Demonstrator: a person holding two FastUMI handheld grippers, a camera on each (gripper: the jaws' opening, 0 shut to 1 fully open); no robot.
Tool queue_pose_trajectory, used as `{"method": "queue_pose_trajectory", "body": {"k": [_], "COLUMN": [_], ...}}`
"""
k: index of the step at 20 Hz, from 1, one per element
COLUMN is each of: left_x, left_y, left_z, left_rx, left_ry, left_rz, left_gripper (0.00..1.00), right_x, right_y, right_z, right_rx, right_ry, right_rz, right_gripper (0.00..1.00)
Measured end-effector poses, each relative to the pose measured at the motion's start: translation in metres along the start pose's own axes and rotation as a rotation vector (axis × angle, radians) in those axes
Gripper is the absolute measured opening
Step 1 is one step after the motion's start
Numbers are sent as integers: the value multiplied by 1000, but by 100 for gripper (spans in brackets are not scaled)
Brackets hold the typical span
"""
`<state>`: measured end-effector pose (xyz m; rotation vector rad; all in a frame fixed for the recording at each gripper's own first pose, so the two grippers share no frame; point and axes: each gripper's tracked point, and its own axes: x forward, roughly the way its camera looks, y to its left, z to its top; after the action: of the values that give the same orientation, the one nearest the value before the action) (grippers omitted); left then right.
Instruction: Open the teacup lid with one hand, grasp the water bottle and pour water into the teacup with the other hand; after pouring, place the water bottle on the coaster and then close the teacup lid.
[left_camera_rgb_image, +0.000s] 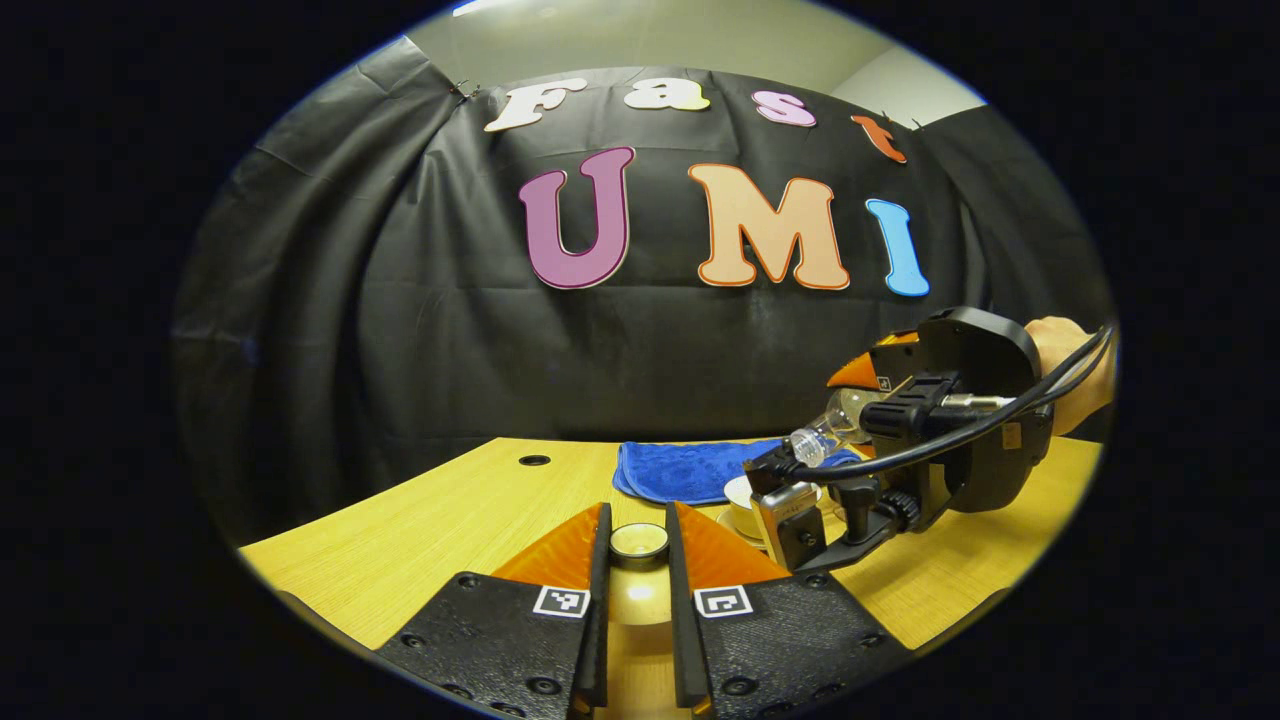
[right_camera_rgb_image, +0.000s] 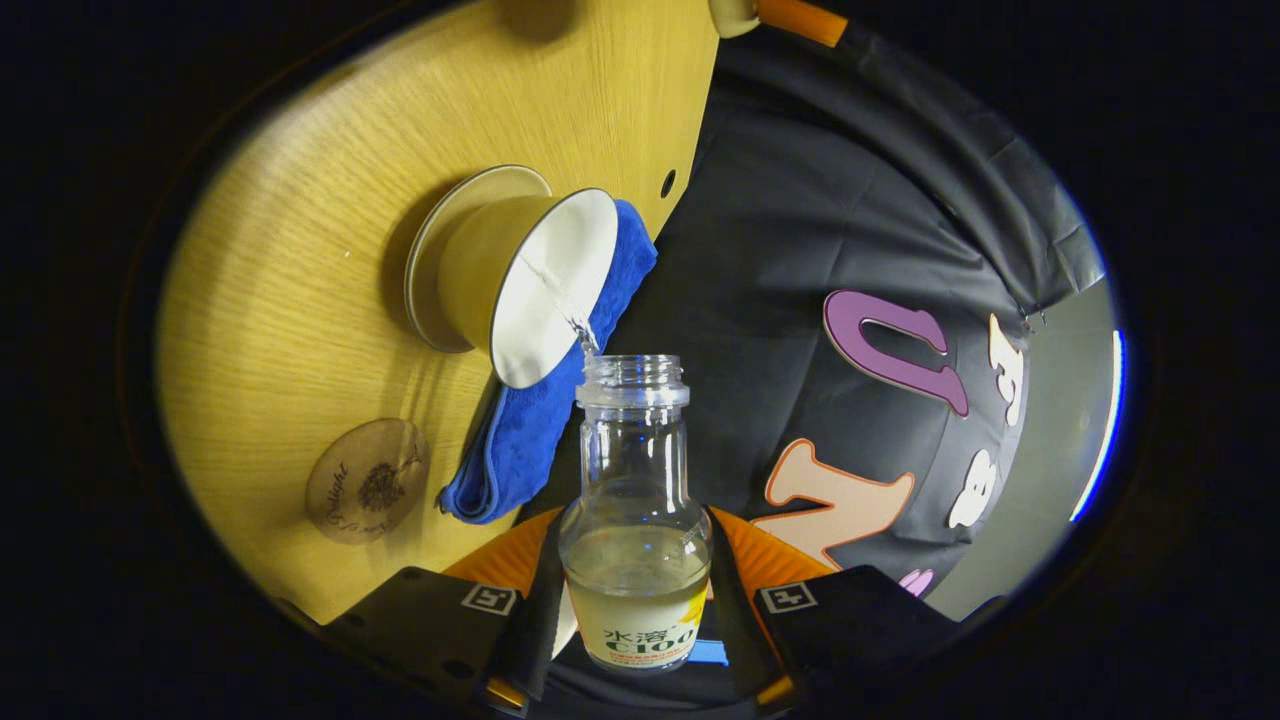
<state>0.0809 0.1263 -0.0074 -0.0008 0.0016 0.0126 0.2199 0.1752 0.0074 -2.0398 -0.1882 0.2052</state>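
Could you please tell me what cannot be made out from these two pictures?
- Teacup, left gripper view: largely hidden behind the right hand-held gripper.
- Water level in teacup, right gripper view: interior too washed out.
- Bottle base, right gripper view: cut off below.
- Coaster print: too small.

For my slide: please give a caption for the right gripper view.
Right gripper tilts the water bottle, pouring a thin stream into the open teacup.
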Motion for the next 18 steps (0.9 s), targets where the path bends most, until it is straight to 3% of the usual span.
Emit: {"method": "queue_pose_trajectory", "body": {"k": [18], "left_x": [0], "left_y": [2], "left_z": [-1], "left_rx": [-1], "left_ry": [1], "left_rz": [2], "left_gripper": [23], "right_x": [-9], "right_y": [-13], "right_z": [15], "right_rx": [-93], "right_ry": [-41], "right_rz": [-22], "right_gripper": [72]}}
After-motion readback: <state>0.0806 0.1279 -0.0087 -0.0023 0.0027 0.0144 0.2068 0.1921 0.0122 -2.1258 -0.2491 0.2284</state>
